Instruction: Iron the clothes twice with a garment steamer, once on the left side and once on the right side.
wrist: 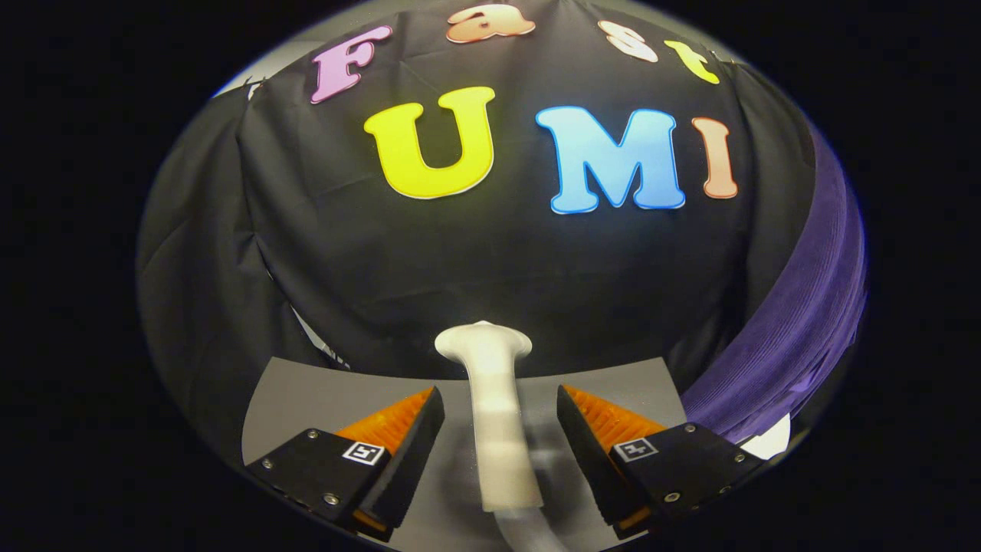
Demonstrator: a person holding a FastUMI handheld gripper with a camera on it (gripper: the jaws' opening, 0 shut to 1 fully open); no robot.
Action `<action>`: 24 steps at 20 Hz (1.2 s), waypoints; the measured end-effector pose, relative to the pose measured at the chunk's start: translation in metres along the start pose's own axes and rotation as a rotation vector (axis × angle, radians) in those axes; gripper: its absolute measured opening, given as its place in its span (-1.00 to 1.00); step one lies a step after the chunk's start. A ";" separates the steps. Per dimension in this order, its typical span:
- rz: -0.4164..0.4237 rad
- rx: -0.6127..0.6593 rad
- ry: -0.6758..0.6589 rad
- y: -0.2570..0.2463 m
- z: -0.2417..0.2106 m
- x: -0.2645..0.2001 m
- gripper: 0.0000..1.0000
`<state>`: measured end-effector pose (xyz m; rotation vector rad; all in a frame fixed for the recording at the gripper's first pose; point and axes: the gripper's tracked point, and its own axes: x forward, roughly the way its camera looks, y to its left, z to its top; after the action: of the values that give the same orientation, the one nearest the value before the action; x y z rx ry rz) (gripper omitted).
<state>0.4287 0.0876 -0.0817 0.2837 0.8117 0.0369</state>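
Two fingers of gripper: spread, clear of handle | white plastic garment steamer: lying between fingers on grey table, head beyond fingertips | purple ribbed cloth: right, against wall.

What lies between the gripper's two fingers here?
In the gripper view, the white garment steamer lies on the grey table between the open gripper fingers, untouched.

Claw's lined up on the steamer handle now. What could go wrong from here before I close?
The claw is open, its fingers apart on either side of the white steamer without touching; closing off-centre could knock its smooth handle aside. The hose trailing back from it might drag when lifted. The purple garment hangs far right, so the swing could snag it.
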 end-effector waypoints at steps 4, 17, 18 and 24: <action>-0.016 0.019 0.053 -0.004 -0.009 0.011 0.71; 0.001 -0.088 -0.073 0.010 -0.003 -0.025 -0.31; 0.006 -0.090 -0.104 0.013 0.000 -0.037 -0.31; -0.031 -0.082 -0.293 -0.007 0.008 -0.116 -0.33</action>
<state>0.3546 0.0631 0.0041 0.1927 0.5219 -0.0008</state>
